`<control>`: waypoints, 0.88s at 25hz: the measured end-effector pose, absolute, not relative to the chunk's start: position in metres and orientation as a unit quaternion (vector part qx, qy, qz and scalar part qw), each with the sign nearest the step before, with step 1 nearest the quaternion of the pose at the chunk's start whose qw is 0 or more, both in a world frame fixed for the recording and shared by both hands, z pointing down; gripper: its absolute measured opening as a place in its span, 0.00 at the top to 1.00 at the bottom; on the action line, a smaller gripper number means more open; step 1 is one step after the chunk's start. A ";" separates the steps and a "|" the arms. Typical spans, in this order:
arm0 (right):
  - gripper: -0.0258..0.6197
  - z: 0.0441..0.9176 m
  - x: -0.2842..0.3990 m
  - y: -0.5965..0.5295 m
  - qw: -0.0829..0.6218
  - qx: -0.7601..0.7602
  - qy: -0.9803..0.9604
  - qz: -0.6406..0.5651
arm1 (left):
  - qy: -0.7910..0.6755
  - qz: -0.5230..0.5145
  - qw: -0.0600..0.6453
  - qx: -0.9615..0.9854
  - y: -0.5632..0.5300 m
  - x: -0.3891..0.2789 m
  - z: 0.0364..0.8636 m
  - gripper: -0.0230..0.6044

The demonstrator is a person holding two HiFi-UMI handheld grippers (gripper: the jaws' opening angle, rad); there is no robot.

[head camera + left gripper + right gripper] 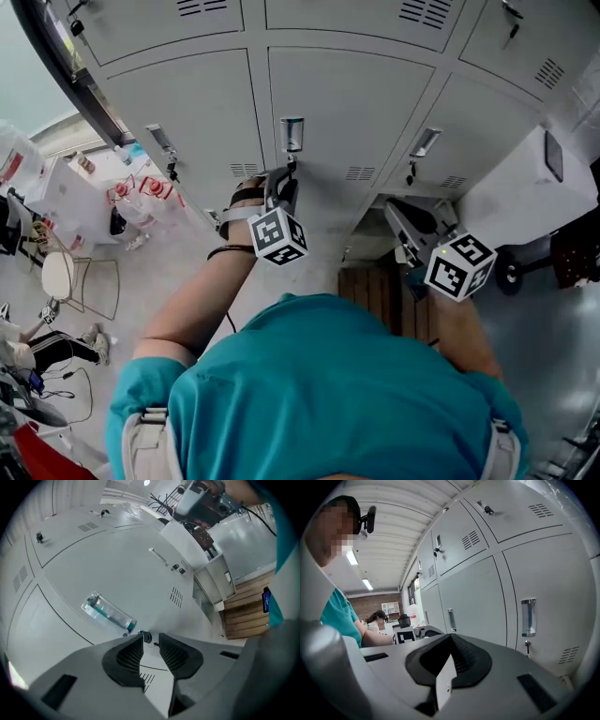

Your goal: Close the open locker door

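At the lower-right locker, right tongs (449, 637) were pinched nearly shut on a thin white panel edge, apparently the door (442, 686). Left tongs (151, 638) were well apart from it, jaws open astride a closed locker's lock (146, 636).

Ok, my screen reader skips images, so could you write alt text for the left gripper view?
The left gripper holds its two black ribbed jaws apart, a small metal key lock showing between their tips on a pale grey metal locker door, beside a clear plastic handle.
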State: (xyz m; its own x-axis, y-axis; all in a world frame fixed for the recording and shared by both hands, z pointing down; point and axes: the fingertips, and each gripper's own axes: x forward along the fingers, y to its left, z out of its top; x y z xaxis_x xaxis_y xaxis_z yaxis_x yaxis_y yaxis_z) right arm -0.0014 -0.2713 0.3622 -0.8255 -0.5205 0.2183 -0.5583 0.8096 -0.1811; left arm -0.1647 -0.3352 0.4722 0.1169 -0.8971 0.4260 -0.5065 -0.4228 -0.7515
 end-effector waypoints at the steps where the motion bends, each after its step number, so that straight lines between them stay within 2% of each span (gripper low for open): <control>1: 0.96 0.364 0.004 -0.271 0.079 0.283 -0.948 0.122 | 0.496 -0.452 0.210 -0.711 -0.337 -0.164 0.475 0.80; 8: 0.96 0.373 0.029 -0.272 0.079 0.280 -0.948 0.130 | 0.521 -0.465 0.203 -0.686 -0.356 -0.168 0.479 0.81; 11: 0.96 0.373 0.035 -0.273 0.079 0.282 -0.947 0.131 | 0.522 -0.468 0.200 -0.684 -0.360 -0.170 0.482 0.90; 22: 0.96 0.375 0.034 -0.279 0.080 0.285 -0.946 0.133 | 0.513 -0.473 0.189 -0.690 -0.374 -0.173 0.483 0.91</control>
